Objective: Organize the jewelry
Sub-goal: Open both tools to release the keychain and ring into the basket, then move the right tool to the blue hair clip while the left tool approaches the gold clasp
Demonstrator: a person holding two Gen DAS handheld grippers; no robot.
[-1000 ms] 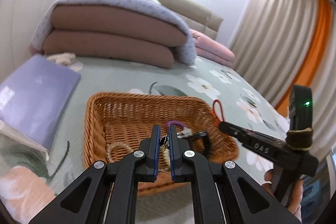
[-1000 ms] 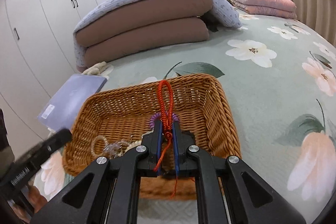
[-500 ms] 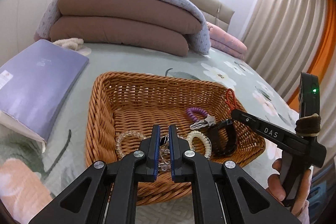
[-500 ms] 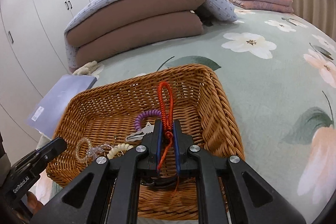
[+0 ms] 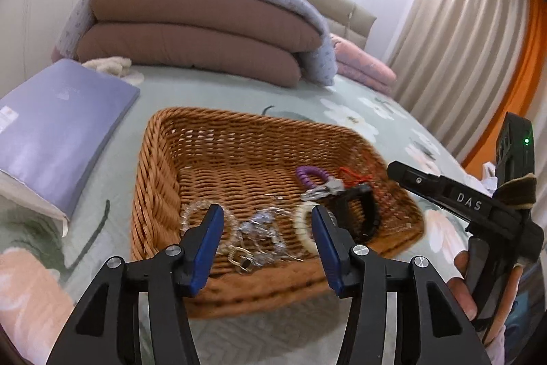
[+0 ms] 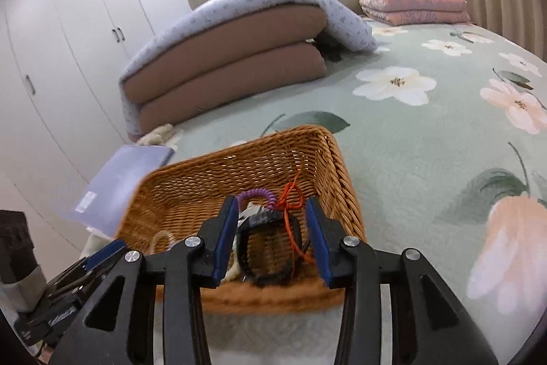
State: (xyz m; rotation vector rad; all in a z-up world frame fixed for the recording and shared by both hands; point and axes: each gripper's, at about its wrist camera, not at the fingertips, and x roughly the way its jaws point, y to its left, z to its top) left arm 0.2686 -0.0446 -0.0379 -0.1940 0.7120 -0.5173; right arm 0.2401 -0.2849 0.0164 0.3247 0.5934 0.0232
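Left wrist view shows the left tongs point(image 5: 265, 221) released, blue pads spread wide and holding nothing, above the near edge of a wicker basket point(image 5: 164, 166) that sits on the floral bed point(image 5: 376, 112). Inside the basket lie a clear bead bracelet point(image 5: 191, 214), a tangle of clear jewelry point(image 5: 263, 228), a cream bead bracelet point(image 5: 302, 228), a black band point(image 5: 371, 214), a purple coil point(image 5: 309, 175) and a red cord point(image 5: 352, 177). Right wrist view shows the right tongs point(image 6: 271, 228) also released and empty, over the basket's near right corner, with the black band and red cord lying between the spread fingers. A lavender folder point(image 5: 58, 125) lies left of the basket.
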